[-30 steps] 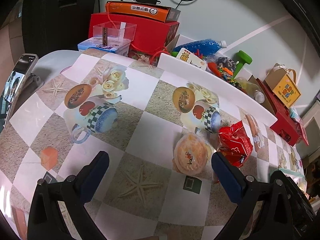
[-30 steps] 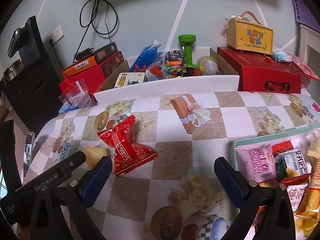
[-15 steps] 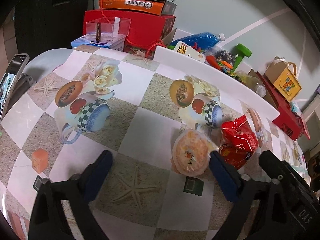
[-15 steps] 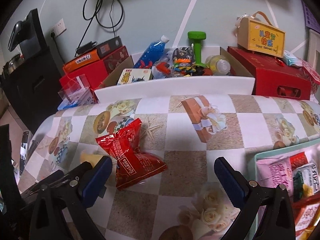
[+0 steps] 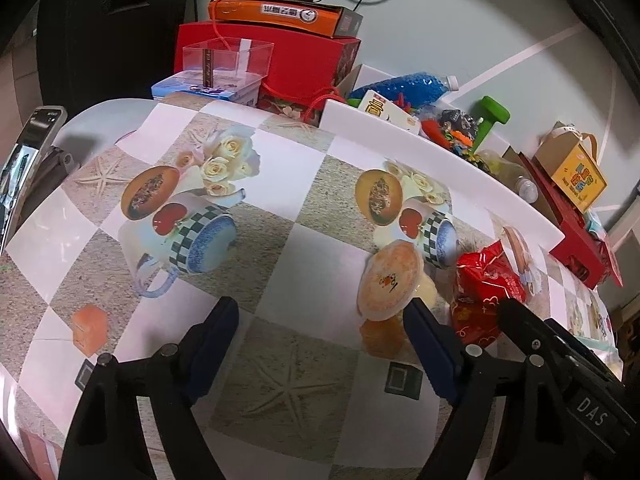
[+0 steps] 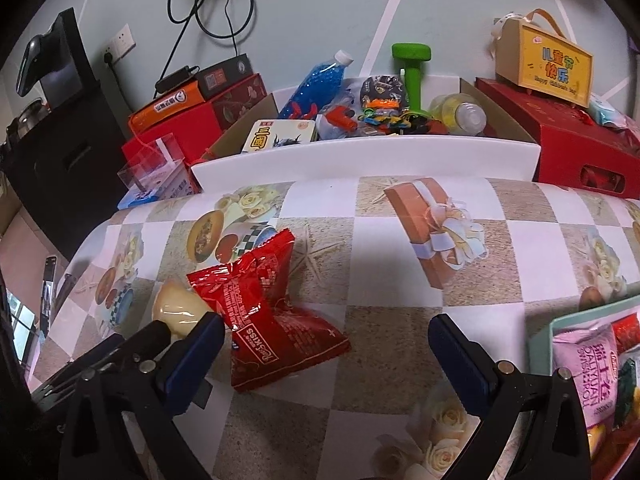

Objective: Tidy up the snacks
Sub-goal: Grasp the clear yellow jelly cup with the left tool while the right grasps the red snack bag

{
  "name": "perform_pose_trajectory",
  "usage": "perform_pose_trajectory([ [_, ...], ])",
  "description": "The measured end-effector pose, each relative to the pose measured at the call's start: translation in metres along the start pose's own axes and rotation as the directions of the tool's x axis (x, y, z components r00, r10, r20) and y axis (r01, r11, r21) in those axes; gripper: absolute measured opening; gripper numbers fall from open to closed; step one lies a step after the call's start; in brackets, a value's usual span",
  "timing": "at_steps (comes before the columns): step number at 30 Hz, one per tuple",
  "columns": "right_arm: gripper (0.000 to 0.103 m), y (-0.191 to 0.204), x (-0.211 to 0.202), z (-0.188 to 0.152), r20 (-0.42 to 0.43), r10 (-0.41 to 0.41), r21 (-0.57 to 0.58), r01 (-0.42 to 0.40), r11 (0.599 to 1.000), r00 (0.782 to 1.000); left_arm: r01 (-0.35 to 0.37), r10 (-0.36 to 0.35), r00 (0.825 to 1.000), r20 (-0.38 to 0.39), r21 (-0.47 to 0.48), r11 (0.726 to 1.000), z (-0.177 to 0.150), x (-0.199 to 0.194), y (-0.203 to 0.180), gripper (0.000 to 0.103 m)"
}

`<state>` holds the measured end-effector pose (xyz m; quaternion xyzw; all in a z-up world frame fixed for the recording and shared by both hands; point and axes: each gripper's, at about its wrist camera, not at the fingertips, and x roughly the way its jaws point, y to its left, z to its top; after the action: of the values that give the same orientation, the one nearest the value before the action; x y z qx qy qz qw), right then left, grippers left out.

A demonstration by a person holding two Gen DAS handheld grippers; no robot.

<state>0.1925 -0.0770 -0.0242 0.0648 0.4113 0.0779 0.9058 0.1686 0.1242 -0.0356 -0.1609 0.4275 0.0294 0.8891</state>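
While its jaws are closing on nothing, the left claw (image 5: 320, 328) hovers left of the round orange-lidded jelly cup (image 5: 390, 278). The right claw (image 6: 324, 340) gapes wide, the crinkled red foil snack bag (image 6: 266, 312) lying between its jaws, likely for pickup.

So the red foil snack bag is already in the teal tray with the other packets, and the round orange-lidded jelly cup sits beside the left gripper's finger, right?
Not quite. The red foil snack bag lies on the patterned tablecloth, outside the teal tray, as the right wrist view shows. The round orange-lidded jelly cup does sit beside the left gripper.

Red snack packet (image 6: 268, 312) on beige-and-white checked tablecloth (image 6: 400, 280)
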Motion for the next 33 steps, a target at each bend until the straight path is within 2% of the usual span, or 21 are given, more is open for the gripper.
perform_pose_trajectory([
  [6, 0.102, 0.004, 0.007, 0.001, -0.005, 0.030, -0.009, -0.030, 1.000, 1.000, -0.019, 0.019, 1.000, -0.003, -0.011, 1.000, 0.000, -0.002, 0.004, 0.083],
  [8, 0.095, 0.005, 0.008, 0.001, -0.005, 0.032, -0.011, -0.032, 0.999, 0.999, -0.014, 0.014, 1.000, -0.005, -0.022, 1.000, 0.001, -0.004, 0.008, 0.083],
  [14, 0.088, 0.011, 0.012, 0.001, -0.002, 0.044, -0.030, -0.044, 0.999, 0.999, -0.004, 0.005, 1.000, 0.015, -0.033, 0.999, 0.003, -0.011, 0.011, 0.083],
  [19, 0.077, 0.011, 0.020, -0.002, -0.024, 0.061, -0.029, -0.061, 0.998, 0.998, 0.002, -0.002, 1.000, 0.013, -0.006, 1.000, 0.003, -0.009, 0.004, 0.083],
  [22, 0.076, 0.005, 0.017, -0.002, -0.013, 0.061, -0.005, -0.061, 0.998, 0.998, 0.012, -0.012, 1.000, 0.012, 0.005, 1.000, 0.003, -0.008, 0.000, 0.083],
  [25, 0.066, -0.002, 0.016, -0.003, -0.012, 0.064, 0.018, -0.064, 0.998, 0.998, 0.021, -0.022, 1.000, 0.006, 0.039, 0.999, 0.002, -0.006, -0.008, 0.083],
  [33, 0.066, -0.029, 0.009, -0.005, -0.012, 0.011, 0.091, -0.010, 0.996, 1.000, 0.029, -0.026, 0.999, -0.031, 0.123, 0.992, -0.004, 0.002, -0.026, 0.083],
])
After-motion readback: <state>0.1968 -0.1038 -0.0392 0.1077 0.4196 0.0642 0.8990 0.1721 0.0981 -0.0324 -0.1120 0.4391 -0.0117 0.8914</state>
